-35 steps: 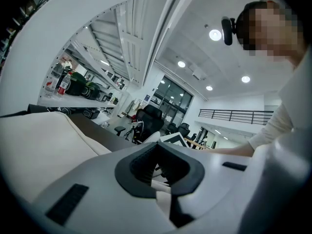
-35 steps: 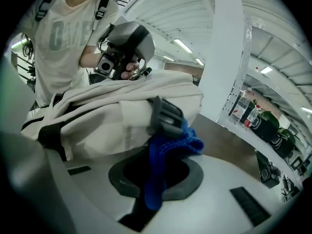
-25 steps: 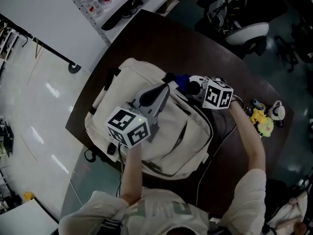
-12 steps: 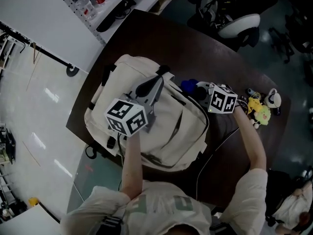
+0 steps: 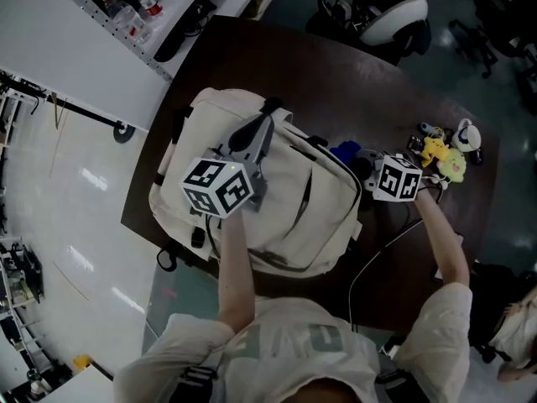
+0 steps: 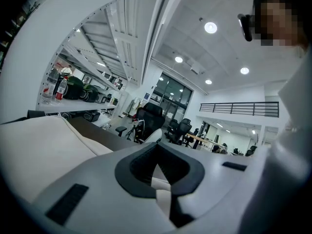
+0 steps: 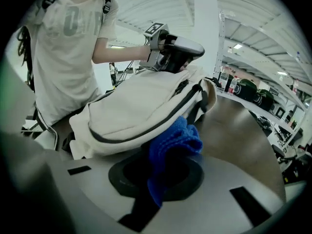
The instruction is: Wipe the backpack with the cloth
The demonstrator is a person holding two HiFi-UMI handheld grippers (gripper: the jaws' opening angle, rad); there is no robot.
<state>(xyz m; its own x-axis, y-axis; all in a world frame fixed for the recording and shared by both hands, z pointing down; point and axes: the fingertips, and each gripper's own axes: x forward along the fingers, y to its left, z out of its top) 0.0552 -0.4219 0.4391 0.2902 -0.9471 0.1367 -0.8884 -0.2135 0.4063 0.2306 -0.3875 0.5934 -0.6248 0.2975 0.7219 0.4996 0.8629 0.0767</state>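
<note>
My right hand-held gripper (image 5: pixel 366 163) is clamping the cloth (image 5: pixel 344 151) at the backpack's (image 5: pixel 285 217) right side. My left hand-held gripper (image 5: pixel 264 122) is pinching its top.

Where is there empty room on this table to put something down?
The far stretch of the table, between the backpack and the office chair, is bare. The right corner is crowded with small toys. The right tongs with the blue cloth fill the gap beside the backpack.
</note>
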